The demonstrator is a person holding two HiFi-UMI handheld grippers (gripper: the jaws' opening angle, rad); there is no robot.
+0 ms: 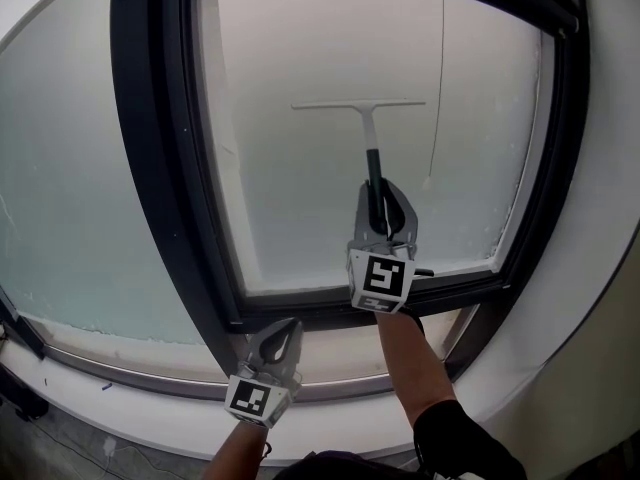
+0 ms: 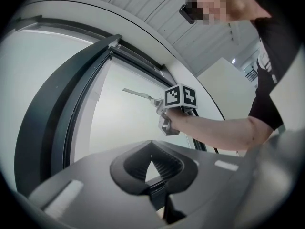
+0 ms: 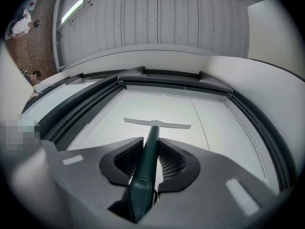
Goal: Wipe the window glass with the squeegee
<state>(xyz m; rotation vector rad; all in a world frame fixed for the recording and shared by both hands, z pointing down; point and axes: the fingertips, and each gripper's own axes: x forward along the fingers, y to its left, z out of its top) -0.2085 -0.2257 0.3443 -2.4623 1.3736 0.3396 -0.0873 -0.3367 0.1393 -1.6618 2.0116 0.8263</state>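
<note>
My R gripper (image 1: 385, 196) clamps squeegee (image 1: 368, 118) handle; blade mid-glass (image 1: 300, 188), clear of frame (image 1: 150, 168) all sides. L gripper (image 1: 281, 330) pinched closed, empty, below frame.

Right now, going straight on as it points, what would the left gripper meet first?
Likely the window glass, low near its dark frame; nothing shows nearer the left gripper, but depth is unclear.

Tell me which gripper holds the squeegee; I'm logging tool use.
The right gripper, jaws clamped on the squeegee handle; the left gripper is shut and empty.
</note>
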